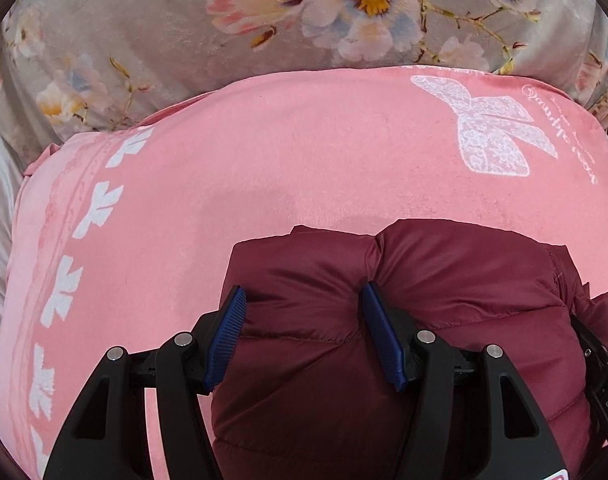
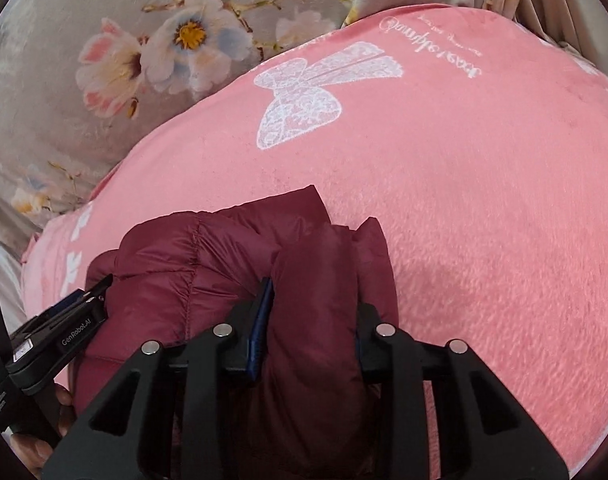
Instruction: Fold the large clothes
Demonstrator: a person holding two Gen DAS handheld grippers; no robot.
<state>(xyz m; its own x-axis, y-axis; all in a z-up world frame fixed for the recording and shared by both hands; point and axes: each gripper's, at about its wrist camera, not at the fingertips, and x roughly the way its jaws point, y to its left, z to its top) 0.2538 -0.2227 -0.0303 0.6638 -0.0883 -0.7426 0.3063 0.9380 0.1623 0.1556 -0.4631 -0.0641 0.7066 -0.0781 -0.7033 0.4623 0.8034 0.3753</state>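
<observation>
- Maroon puffy nylon is what fills the near part of both views: a quilted down jacket [image 1: 404, 320], bundled up thick and sitting on the pink blanket [image 1: 264, 168].
- The left gripper [image 1: 304, 334] has its blue pads either side of a fat roll of the jacket, so it's pinching the padding. The jaws stand fairly wide, just because the fabric is so bulky.
- The right gripper [image 2: 310, 336] is doing the same on its own roll of jacket, jaws squeezed into the puff. The left one shows at the left edge of this view, right beside the bundle.
- My take for this step: keep both pinches level and move them together, then press the air out as the layer comes down. That slick shell looks like it could slide out of the pads or spring back open.
- Further out, the blanket has a white lace bow [image 1: 492, 136] print and a row of white motifs along its left border. It's plush, so it may drag along with the jacket.
- Beyond that is a grey floral bedspread [image 1: 144, 40]. Nothing solid blocks the fold, as far as I can see.
</observation>
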